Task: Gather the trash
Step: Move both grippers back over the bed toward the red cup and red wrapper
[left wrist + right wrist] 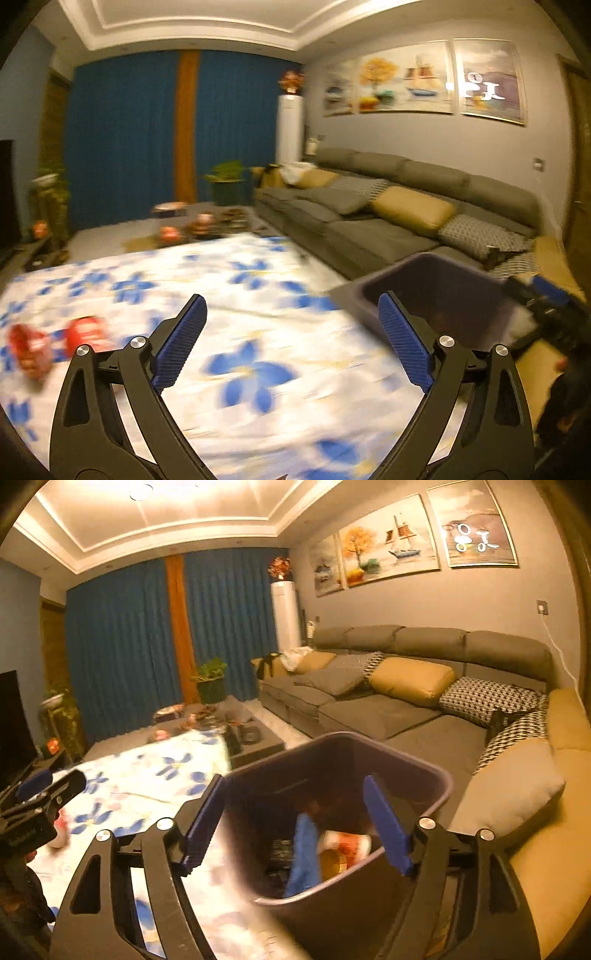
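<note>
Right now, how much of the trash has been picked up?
Some is done: the bin already holds a red-and-white cup and a blue scrap. Nothing is in hand; the left gripper and right gripper are both open and empty. Left: two red wrappers on the floral cloth.

You have a table covered with a white cloth printed with blue flowers (258, 332) in front of you. Two crumpled red wrappers (59, 343) lie directly on the cloth at its left side, side by side and close together; blur hides whether they touch. The dark purple bin (406, 764) stands at the cloth's right edge, just beside the grey sofa; you cannot tell from these views whether it rests on the table or on the floor. Beyond the far end of the cloth sits a low dark coffee table (258, 744) with small items lying on top, too blurred to name.
</note>
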A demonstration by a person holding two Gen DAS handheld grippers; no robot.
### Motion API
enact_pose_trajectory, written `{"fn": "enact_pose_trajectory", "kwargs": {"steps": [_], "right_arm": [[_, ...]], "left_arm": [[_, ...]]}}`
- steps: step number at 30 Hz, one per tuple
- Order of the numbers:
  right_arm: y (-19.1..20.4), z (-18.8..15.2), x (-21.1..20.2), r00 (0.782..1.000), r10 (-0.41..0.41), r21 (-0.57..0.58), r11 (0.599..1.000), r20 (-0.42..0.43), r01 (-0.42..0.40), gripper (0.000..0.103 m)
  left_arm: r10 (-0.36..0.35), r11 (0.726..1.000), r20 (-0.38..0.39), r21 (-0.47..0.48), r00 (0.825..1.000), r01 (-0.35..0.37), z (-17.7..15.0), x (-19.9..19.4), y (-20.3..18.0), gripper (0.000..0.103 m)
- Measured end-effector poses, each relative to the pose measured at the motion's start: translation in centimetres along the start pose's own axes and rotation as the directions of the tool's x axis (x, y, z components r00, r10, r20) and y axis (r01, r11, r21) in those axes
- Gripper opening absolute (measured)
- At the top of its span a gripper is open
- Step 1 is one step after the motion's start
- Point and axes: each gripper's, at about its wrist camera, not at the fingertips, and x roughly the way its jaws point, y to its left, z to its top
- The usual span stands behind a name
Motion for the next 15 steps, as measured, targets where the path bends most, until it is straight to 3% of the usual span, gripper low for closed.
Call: {"fn": "enact_pose_trajectory", "kwargs": {"steps": [5, 10, 15], "right_arm": [[4.5, -0.5, -0.8, 0.994, 0.104, -0.029, 0.994, -0.009, -0.105, 0.079], [10.5, -1.4, -0.9, 0.978, 0.206, -0.092, 0.974, -0.042, -0.209, 0.081], [17.4, -2.7, -0.3, 0.944, 0.314, -0.159, 0.932, -0.098, -0.326, 0.086]], "left_arm": [[0.156, 0.984, -0.017, -0.078, 0.988, -0.157, -1.3, -2.9, 7.1, 0.095], [0.317, 0.937, -0.054, -0.138, 0.947, -0.322, -3.0, -5.8, 14.7, 0.095], [0.428, 0.884, -0.058, -0.179, 0.902, -0.431, -3.8, -8.5, 20.6, 0.095]]}}
